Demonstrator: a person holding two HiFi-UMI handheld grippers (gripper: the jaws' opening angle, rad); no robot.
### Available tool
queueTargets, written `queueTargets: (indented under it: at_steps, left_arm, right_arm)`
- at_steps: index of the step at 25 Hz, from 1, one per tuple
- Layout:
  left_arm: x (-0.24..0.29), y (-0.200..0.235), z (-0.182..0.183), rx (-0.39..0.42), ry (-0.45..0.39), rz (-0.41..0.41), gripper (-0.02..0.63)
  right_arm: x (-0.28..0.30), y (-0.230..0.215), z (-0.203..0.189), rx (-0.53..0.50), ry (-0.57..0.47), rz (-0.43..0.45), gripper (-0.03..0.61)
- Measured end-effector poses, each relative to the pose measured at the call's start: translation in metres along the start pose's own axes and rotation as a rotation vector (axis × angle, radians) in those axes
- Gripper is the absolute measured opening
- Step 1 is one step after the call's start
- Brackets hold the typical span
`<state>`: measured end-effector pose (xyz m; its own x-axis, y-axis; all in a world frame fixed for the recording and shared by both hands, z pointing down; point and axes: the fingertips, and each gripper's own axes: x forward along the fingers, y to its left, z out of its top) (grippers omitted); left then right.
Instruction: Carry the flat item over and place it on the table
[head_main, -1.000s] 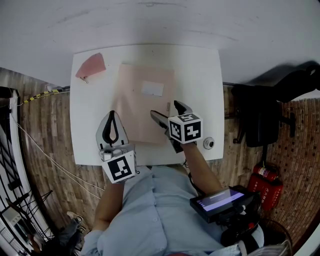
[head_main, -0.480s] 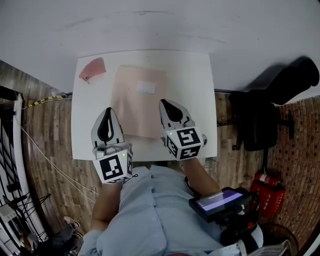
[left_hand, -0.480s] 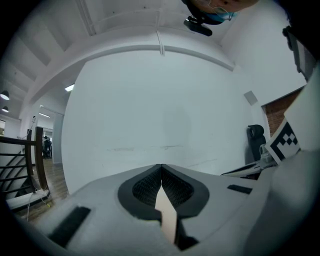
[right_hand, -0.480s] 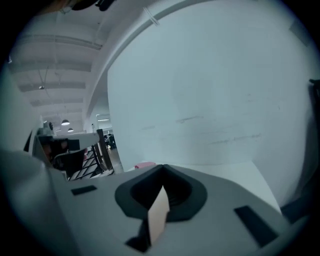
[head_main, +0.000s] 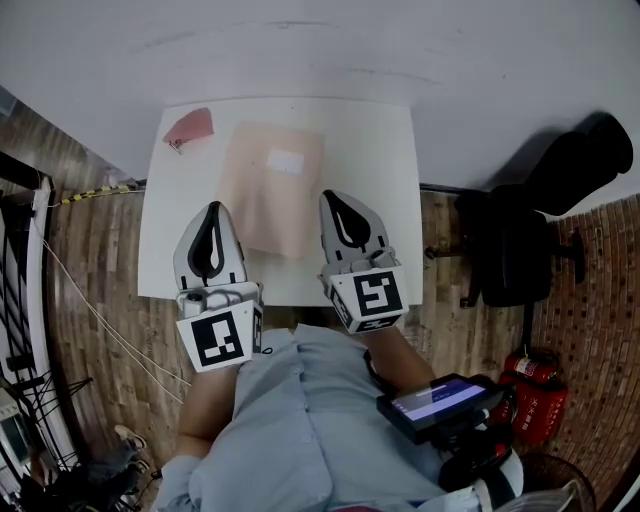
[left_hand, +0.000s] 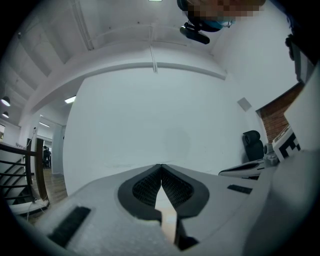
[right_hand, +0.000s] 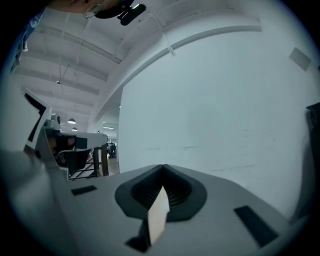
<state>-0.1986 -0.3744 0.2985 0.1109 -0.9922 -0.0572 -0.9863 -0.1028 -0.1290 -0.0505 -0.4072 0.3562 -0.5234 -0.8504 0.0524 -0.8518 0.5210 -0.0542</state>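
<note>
A white surface (head_main: 385, 150) stands against a plain white wall, on a brick-pattern floor. The flat item (head_main: 268, 200), pale pink with a white label, lies flat on the surface, left of centre; a small red-pink scrap (head_main: 188, 128) sits apart at the far left corner. The placement step appears complete, and the next move calls only for keeping both tools clear of the item. The left gripper (head_main: 211, 212) has its jaws fully together, empty. The right gripper (head_main: 336, 200) has its jaws fully together, empty. Both point at the wall and flank the item's near end.
</note>
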Motion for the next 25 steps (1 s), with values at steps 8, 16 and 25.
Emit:
queueTargets:
  at_steps: [8, 16, 25]
  left_arm:
    - [-0.016, -0.013, 0.01, 0.0, -0.02, -0.002, 0.009]
    - [-0.018, -0.016, 0.012, 0.01, -0.018, -0.004, 0.009]
    - [-0.012, -0.017, 0.01, 0.01, -0.006, -0.011, 0.009]
  right_arm:
    - [-0.016, 0.01, 0.01, -0.056, -0.031, 0.025, 0.003]
    - [-0.017, 0.01, 0.012, -0.04, -0.047, 0.026, 0.003]
    - [-0.011, 0.007, 0.01, -0.042, -0.043, 0.024, 0.003]
